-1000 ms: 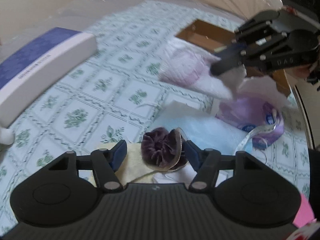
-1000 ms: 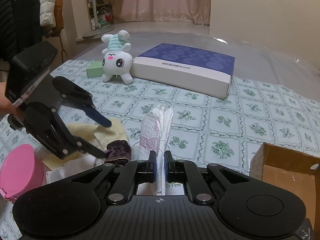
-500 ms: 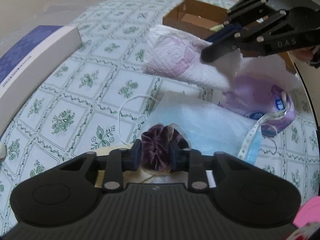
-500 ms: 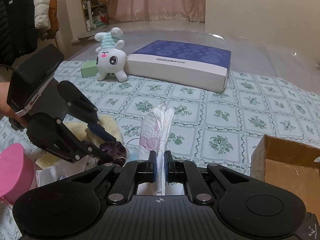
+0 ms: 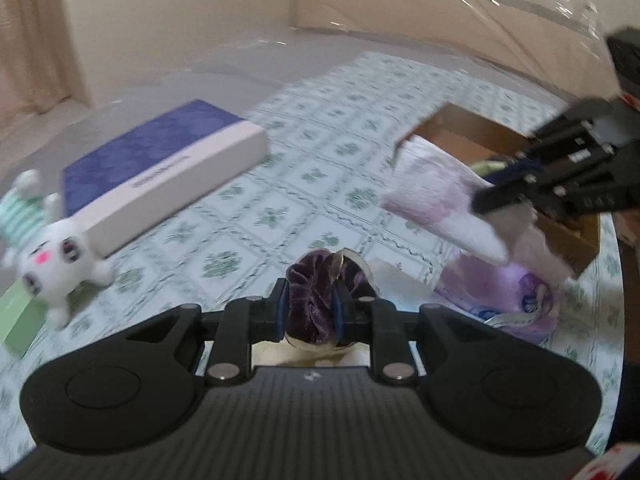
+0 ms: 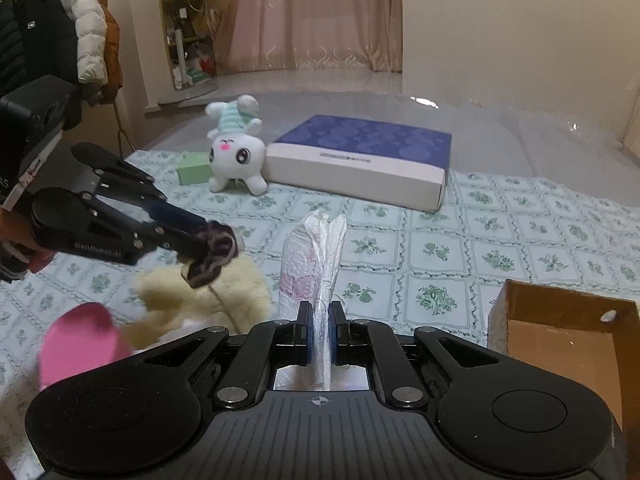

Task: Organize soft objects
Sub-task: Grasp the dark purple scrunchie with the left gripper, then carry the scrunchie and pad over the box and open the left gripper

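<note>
Left wrist view: the left claw (image 5: pixel 308 312) is closing its blue pads on a dark purple velvet scrunchie (image 5: pixel 316 300), which sits bunched between them and is lifted clear of the floral-checked cloth (image 5: pixel 280 184). The scrunchie looks light, soft and springy; a pinch across its gathered middle, as here, should hold, though the velvet may slide if the pads ease. A thin, shell-like piece behind it cannot be identified.

In the right wrist view, the right claw (image 6: pixel 319 336) is clamped on a folded white paper pack with a pink print (image 6: pixel 308 264), standing upright from the pads. It seems nearly weightless and crushable, so a grip near the lower fold keeps it from flopping.

Outward from the claws, a cream fluffy cloth (image 6: pixel 208 296) lies below the scrunchie, with a pink lid-like thing (image 6: pixel 80 340) near the cloth's near-left edge. An open cardboard box (image 6: pixel 560 340) sits toward the near-right corner, probably the place for the soft things. Toward the far edge lie a plush bunny (image 6: pixel 236 152) and a blue-topped flat box (image 6: pixel 360 156).
</note>
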### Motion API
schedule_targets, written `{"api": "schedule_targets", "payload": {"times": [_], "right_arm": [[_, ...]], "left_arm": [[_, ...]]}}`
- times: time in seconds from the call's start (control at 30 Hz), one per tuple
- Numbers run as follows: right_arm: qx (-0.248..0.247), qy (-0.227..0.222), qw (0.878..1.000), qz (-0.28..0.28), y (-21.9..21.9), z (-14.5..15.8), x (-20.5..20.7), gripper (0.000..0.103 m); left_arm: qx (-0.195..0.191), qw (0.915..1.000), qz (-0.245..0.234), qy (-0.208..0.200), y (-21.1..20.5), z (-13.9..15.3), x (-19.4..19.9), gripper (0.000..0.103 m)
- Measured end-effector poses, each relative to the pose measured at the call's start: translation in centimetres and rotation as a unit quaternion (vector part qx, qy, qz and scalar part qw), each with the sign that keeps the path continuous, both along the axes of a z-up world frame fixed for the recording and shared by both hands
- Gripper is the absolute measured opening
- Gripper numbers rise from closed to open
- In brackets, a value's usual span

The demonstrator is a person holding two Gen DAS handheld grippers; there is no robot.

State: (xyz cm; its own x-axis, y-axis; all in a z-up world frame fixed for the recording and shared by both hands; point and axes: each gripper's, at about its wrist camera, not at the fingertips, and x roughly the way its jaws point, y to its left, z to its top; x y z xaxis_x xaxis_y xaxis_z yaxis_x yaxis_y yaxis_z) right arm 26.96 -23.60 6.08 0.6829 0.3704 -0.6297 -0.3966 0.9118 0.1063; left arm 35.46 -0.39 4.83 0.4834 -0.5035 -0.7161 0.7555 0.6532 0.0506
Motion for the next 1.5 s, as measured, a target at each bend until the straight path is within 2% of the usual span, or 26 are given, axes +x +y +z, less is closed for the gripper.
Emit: {"api": "schedule_targets", "payload": {"times": [0.23, 0.33, 0.47, 0.57, 0.7, 0.93, 1.07, 1.3, 1.5], "right_arm": [[0.007, -0.008, 1.0, -0.006, 0.2, 1.6, -5.0, 0.008], [0.01, -0.008, 1.0, -0.009, 0.1, 1.9, -7.2, 0.008], [0.017, -0.007, 1.0, -0.015, -0.1, 1.9, -10.2, 0.008], [0.022, -0.006, 1.0, -0.021, -0.4, 1.6, -12.5, 0.008], [0.023, -0.006, 0.999, -0.03, -0.9, 1.2, -15.2, 0.008], [0.034, -0.014, 0.998, -0.05, -1.9, 0.8, -18.9, 0.008], [0.05, -0.013, 0.996, -0.068, -2.9, 0.8, -20.4, 0.008], [0.063, -0.012, 0.992, -0.108, -6.0, 0.5, -22.7, 0.008], [0.059, -0.007, 0.986, -0.155, -10.4, -0.1, -24.4, 0.008]], "left_arm": [[-0.015, 0.9943, 0.105, -0.015, 3.4, 2.8, -4.9, 0.02], [-0.027, 0.987, 0.157, -0.022, 5.5, 3.6, -7.6, 0.02], [-0.025, 0.9765, 0.211, -0.035, 7.6, 4.0, -11.6, 0.02], [-0.021, 0.9705, 0.236, -0.045, 8.7, 4.0, -15.1, 0.02], [-0.036, 0.9629, 0.262, -0.054, 9.6, 4.1, -19.2, 0.02], [-0.072, 0.9571, 0.274, -0.063, 9.0, 5.1, -25.2, 0.02], [-0.078, 0.9603, 0.262, -0.057, 6.5, 4.6, -27.1, 0.02], [-0.115, 0.9622, 0.245, -0.031, 0.5, 2.8, -28.5, 0.02], [-0.119, 0.9703, 0.21, -0.007, -5.1, 1.3, -28.5, 0.02]]}}
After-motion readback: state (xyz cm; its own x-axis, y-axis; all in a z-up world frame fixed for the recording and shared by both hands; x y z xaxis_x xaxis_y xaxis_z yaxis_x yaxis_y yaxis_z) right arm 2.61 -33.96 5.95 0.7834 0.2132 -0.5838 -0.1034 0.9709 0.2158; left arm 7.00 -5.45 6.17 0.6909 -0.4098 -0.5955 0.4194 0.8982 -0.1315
